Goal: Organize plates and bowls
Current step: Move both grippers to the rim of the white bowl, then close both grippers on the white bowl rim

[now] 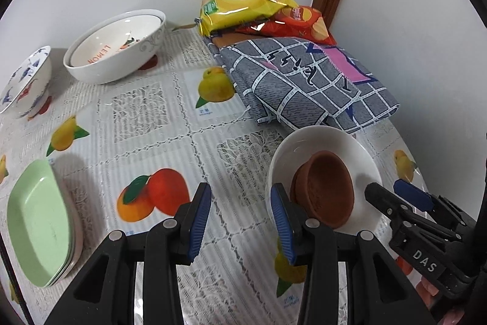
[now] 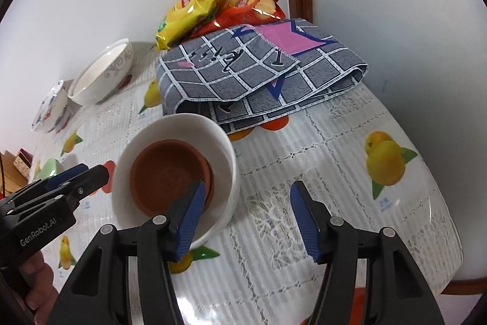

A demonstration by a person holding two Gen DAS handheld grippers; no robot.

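A white bowl (image 1: 319,142) (image 2: 188,127) sits on the fruit-print tablecloth with a brown clay bowl (image 1: 328,188) (image 2: 167,172) inside it. My left gripper (image 1: 240,221) is open with nothing between its fingers, just left of the white bowl. My right gripper (image 2: 247,221) is open too, straddling the bowl's near right rim: one finger over the inside, the other outside, pads not pressing. Nested large white bowls (image 1: 115,51), a blue-and-red patterned bowl (image 1: 24,81) and stacked green plates (image 1: 39,221) stand to the left.
A folded grey checked cloth (image 1: 304,81) (image 2: 243,75) lies just behind the white bowl, with yellow (image 1: 243,5) and red snack bags (image 1: 298,23) against the wall. The table's edge (image 2: 441,203) curves close on the right. Small boxes (image 2: 18,166) sit far left.
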